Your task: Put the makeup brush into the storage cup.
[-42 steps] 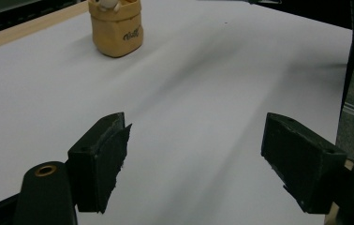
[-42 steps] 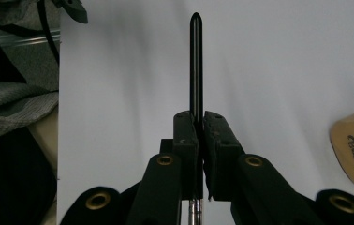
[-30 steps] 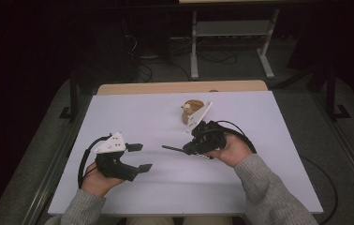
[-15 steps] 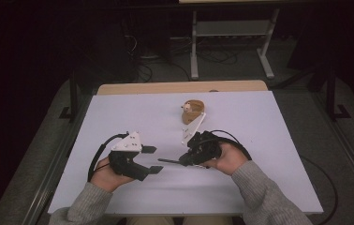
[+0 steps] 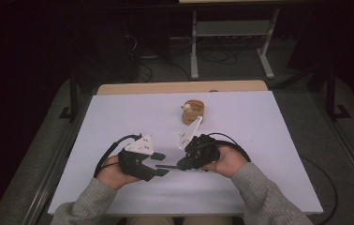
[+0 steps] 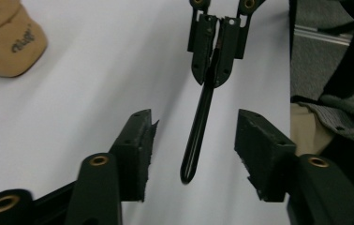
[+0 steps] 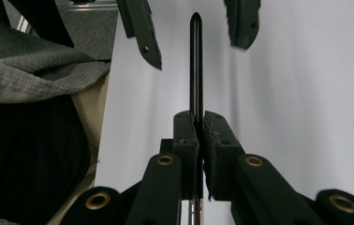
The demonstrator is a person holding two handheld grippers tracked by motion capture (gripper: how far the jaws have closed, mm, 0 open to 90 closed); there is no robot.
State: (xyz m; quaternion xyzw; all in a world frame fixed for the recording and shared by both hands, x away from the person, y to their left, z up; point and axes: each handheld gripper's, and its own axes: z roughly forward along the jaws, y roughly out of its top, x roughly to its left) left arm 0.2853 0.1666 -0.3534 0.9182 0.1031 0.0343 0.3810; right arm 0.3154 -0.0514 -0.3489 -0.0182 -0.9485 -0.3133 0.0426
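Change: vs a sec ago we're bringing both hands in toward each other over the table (image 5: 278, 140); L gripper (image 5: 162, 164) jaws have just been closing, now abt half-way, w/ the black rod (image 5: 166, 166) between them but not touched yet.
Meaning: we're judging this as a hand-over in progress. L is lining up to take the rod's free end, grip not made.
R gripper (image 5: 183, 165): jaws together, clamping the rod's near end; in the right gripper view (image 7: 199, 123) the pads are squeezing it tight.
L gripper state: jaws apart, pads either side of the rod tip (image 6: 190, 169), clear gap both sides.
Rod place: in the air just over the table's front middle, between the two grippers, sticking out of R.
Rod axis: long axis lying roughly level, running across the table; free rounded tip pointing to our left, into L's gap.
Also: tan cap-like thing (image 5: 193, 111) sitting farther back, well apart.
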